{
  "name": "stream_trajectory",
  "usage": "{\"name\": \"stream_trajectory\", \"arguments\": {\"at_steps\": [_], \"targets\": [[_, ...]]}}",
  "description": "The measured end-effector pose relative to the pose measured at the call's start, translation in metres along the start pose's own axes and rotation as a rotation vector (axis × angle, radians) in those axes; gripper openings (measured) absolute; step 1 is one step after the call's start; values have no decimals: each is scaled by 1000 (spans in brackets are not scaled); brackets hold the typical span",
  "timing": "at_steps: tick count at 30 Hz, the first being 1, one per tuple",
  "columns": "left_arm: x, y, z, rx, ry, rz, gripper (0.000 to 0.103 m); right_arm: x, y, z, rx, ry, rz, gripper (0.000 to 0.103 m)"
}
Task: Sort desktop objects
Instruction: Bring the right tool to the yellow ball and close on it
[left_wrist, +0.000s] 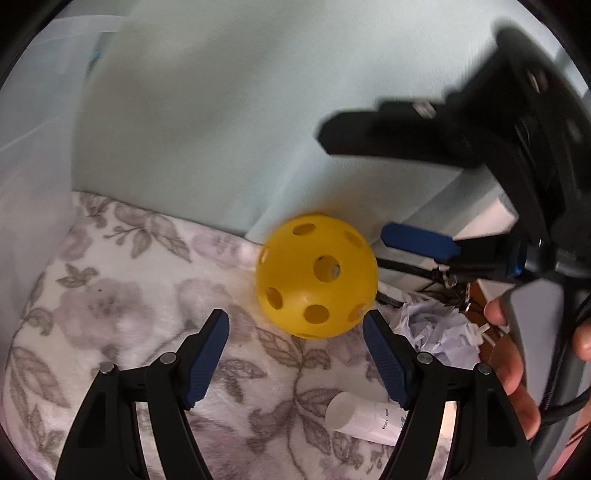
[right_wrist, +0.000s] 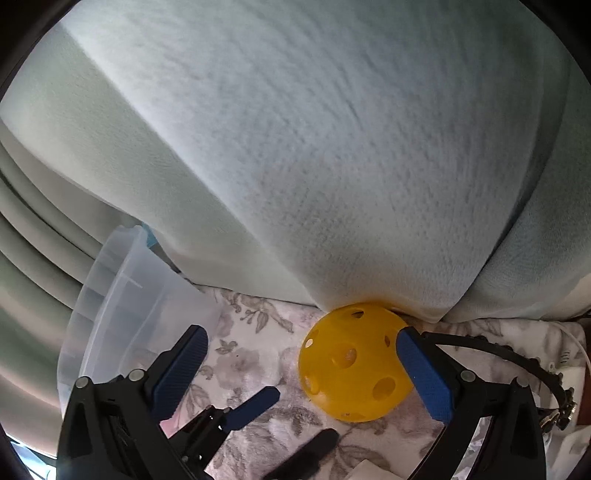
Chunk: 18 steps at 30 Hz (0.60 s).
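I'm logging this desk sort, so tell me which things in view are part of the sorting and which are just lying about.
Part of the job:
yellow holed ball
crumpled paper
white tube
clear plastic bin
left tongs, open
right tongs, open, one pad beside the ball

Just lying about:
floral cloth
pale green cushion
black cable

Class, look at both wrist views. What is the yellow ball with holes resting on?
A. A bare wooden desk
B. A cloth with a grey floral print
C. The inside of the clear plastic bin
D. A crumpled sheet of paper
B: the yellow ball sits on the floral cloth, against the pale fabric behind it, outside the clear bin.
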<state>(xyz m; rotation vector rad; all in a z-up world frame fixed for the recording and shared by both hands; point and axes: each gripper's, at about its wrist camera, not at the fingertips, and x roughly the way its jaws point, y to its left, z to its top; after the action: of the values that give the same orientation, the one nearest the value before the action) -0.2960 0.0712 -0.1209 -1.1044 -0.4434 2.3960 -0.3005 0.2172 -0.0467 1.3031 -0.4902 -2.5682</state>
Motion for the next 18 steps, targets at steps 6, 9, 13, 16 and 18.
{"name": "stream_trajectory", "arguments": {"at_steps": [6, 9, 13, 16, 18], "targets": [[11, 3, 1, -13, 5, 32, 76, -3, -5, 5, -15, 2, 14, 103], [9, 11, 2, -57, -10, 18, 76, -3, -8, 2, -20, 20, 13, 103], [5, 22, 4, -110, -36, 28, 76, -5, -8, -2, -35, 21, 2, 103], [2, 29, 4, -147, -55, 45, 76, -1, -4, -8, -33, 33, -19, 103], [2, 30, 3, -146, -59, 51, 76, 4, -2, -10, -27, 36, -30, 103]]}}
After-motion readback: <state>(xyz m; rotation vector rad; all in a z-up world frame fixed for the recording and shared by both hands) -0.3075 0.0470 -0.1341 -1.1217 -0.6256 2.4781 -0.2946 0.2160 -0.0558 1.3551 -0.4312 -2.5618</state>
